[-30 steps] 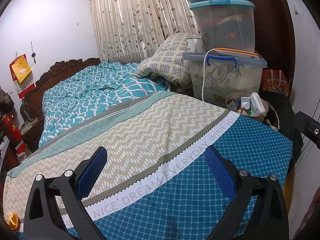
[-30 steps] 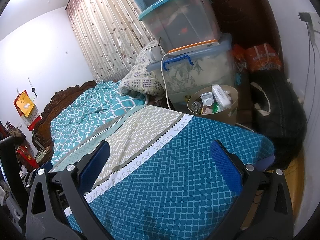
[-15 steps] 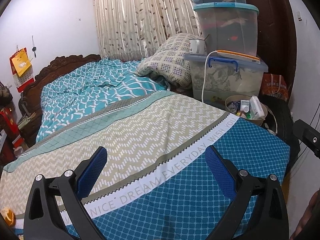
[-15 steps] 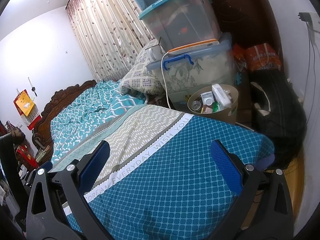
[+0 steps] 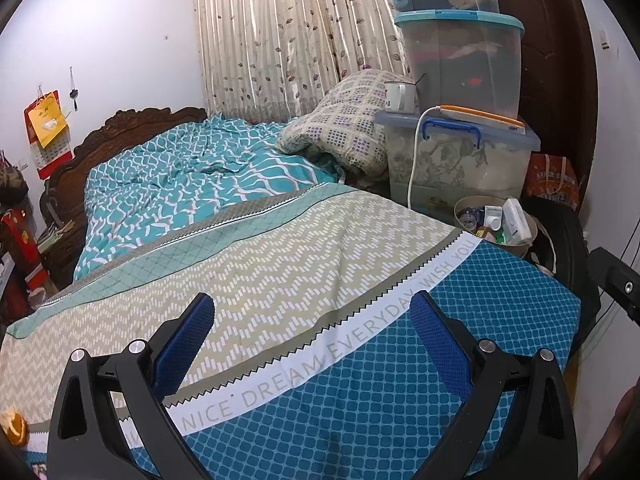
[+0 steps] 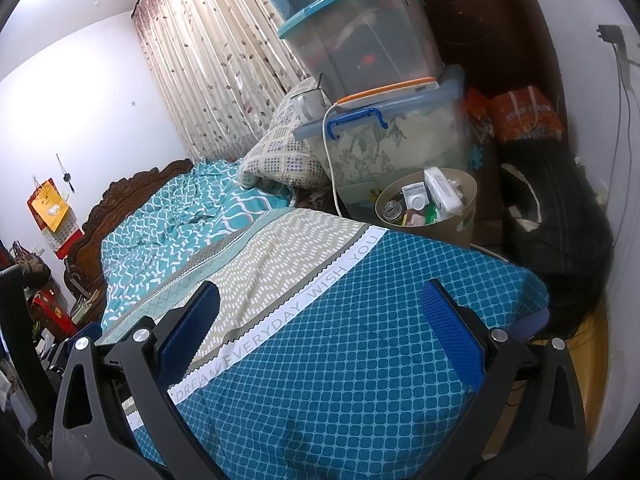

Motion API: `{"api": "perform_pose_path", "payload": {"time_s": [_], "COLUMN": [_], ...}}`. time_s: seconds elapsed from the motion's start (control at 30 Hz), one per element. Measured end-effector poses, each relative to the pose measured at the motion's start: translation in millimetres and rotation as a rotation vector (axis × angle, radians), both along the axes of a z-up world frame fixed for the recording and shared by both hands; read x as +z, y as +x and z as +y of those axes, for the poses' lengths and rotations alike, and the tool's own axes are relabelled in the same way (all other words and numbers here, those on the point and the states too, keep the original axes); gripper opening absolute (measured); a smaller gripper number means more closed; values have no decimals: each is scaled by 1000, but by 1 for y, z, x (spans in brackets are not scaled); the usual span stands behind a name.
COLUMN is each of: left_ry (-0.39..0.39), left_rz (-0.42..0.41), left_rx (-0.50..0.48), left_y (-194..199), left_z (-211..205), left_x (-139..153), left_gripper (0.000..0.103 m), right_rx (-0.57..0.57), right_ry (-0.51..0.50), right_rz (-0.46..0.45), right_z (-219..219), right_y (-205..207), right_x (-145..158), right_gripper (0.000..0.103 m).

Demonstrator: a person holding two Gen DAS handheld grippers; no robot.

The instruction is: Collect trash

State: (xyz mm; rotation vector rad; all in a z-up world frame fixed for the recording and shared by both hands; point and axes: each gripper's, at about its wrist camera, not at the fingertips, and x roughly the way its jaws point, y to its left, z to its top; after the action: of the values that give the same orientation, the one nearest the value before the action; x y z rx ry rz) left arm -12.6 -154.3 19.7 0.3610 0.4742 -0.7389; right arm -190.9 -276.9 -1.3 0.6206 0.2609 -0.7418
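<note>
At the lower left edge of the left wrist view, a small orange crumpled thing (image 5: 14, 426) is cut by the frame, too blurred to identify. The tan round wastebasket (image 6: 460, 216) at the upper right of the right wrist view holds packed items too small to name, and the bed's blue patterned cover (image 6: 360, 340) hides its base. A black gripper part (image 5: 618, 286) is cropped at the right edge of the left wrist view.

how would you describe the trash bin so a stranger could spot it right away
Start at the bed with the blue patterned cover and look past its far right corner, toward the stacked plastic storage boxes. The trash bin stands on the floor in front of the lowest box. It is the only round tan open-topped container there, filled with small packages.
</note>
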Motion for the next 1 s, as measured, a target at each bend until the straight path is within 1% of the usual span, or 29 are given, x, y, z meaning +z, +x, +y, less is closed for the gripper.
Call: {"api": "perform_pose_path", "payload": {"time_s": [0.37,1.0], "left_ry": [-9,0], "left_rz": [8,19], "left_rx": [5,-4], "left_y": [0,-4], "left_z": [1,-2], "left_x": [1,0], "left_gripper": [94,94], "right_rx": [-1,-6], "right_ry": [-3,-13], "right_rz": [0,-6], "right_z": [1,1], "right_y": [1,-1], "right_x": [0,5], "right_gripper": [99,99]}}
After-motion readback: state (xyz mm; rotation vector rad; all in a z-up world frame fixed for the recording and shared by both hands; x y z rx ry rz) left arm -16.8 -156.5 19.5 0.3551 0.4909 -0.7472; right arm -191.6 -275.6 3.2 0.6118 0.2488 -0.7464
